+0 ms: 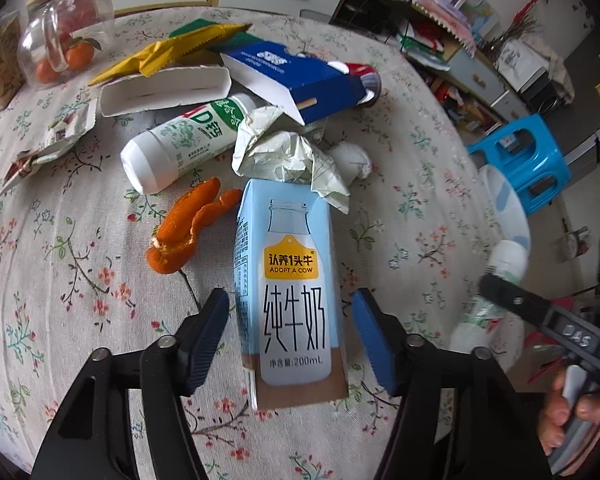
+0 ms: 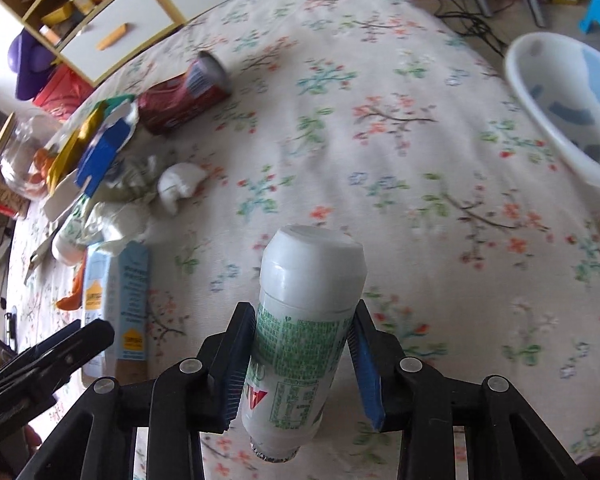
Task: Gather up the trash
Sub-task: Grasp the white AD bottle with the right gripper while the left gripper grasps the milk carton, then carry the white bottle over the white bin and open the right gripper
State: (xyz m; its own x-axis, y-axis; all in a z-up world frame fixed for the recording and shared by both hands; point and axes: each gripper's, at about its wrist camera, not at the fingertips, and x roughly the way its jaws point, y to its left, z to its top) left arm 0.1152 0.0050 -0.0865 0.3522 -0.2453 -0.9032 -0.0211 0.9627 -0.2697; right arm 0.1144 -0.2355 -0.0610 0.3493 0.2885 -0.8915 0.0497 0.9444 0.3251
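So the left gripper [image 1: 290, 336] has its fingers spread on either side of the pale blue milk carton [image 1: 290, 292] lying flat on the floral-cloth worktop [image 1: 60, 280], not squeezing it, small gaps on both sides. The right gripper [image 2: 302, 364] is clamped on a white plastic bottle with a green label [image 2: 300, 332], held up off the cloth. Orange peel [image 1: 184, 232], crumpled paper [image 1: 288, 156] and a white bin [image 2: 560, 108] sit around
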